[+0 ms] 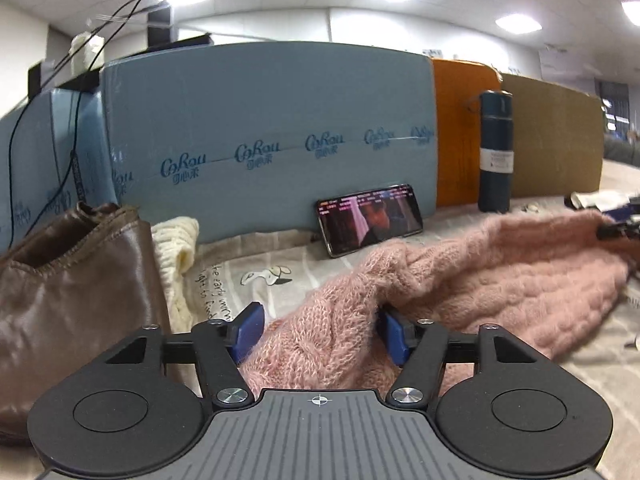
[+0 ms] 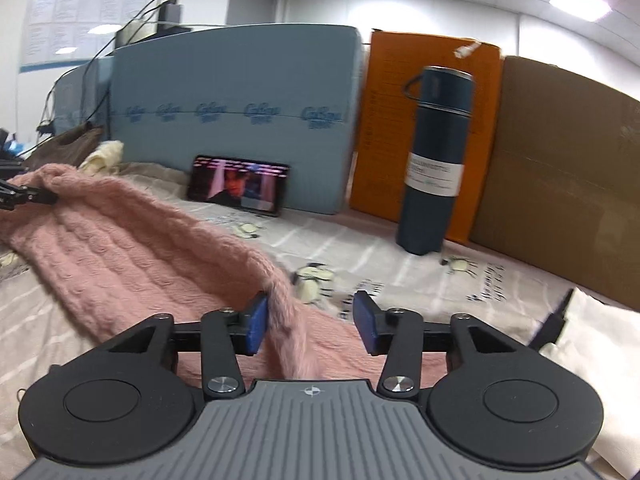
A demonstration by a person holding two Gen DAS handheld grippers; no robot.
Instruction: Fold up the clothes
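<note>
Two hand-held grippers are in view, each with two blue pads on black linkage arms.

The left gripper (image 1: 320, 330) stands partly open. A bunched fold of the pink sweater (image 1: 500, 280) fills the gap between its pads. The right-hand pad is sunk in the wool, and the left-hand pad sits at the fabric's edge. Whether the pads press on the wool cannot be told.

The right gripper (image 2: 316, 322) is also partly open. One fuzzy edge of the pink sweater (image 2: 132, 248) runs up between its pads, lying against the left-hand pad and clear of the right-hand one, so it is not clamped.

The sweater is a single garment, a thick cable knit with a fuzzy nap. It sags as a band between the two grippers above the bed sheet (image 2: 400, 268). The sheet is one pale cloth, striped, with printed cartoon figures and script.

To the left lie one brown satin garment (image 1: 72, 288), glossy and creased, and one cream ribbed knit (image 1: 178, 256) beside it. At the right edge rests one white cloth (image 2: 592, 352).

Further back, one phone (image 1: 370, 218) leans on its long side against a blue foam board (image 1: 272, 128), with its screen lit. One dark teal cylindrical flask (image 2: 436, 160) stands upright on the sheet before one orange panel (image 2: 384, 128). One brown cardboard sheet (image 2: 560, 184) stands beside that.
</note>
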